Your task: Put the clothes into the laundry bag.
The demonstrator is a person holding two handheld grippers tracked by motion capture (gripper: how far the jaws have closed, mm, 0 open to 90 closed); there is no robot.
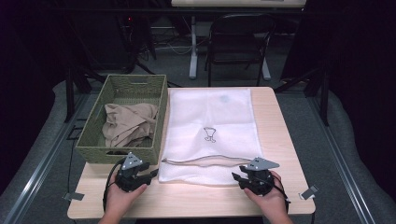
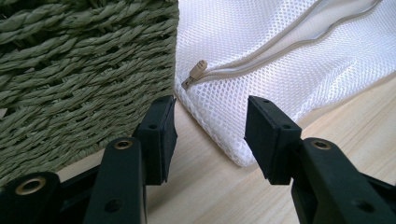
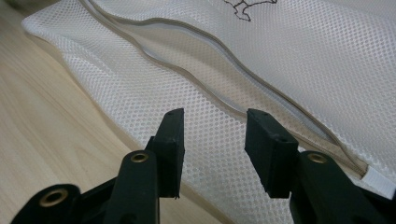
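Note:
A white mesh laundry bag (image 1: pixel 210 133) lies flat on the wooden table (image 1: pixel 280 135), its zipper (image 1: pixel 205 162) partly undone near the front edge. A green woven basket (image 1: pixel 122 150) at the left holds beige clothing (image 1: pixel 128 123). My left gripper (image 1: pixel 150 175) stands open just off the bag's front left corner (image 2: pixel 233 140), with the beige zipper pull (image 2: pixel 197 70) ahead of it and the basket wall (image 2: pixel 84 70) beside its left jaw. My right gripper (image 1: pixel 238 177) is open at the bag's front right, its jaws over the mesh (image 3: pixel 215 135) below the zipper opening (image 3: pixel 196 51).
A folding chair (image 1: pixel 238 39) and a table leg (image 1: pixel 193 46) stand beyond the table's far edge. Bare wood (image 1: pixel 196 200) runs along the front between the hands. Dark floor surrounds the table.

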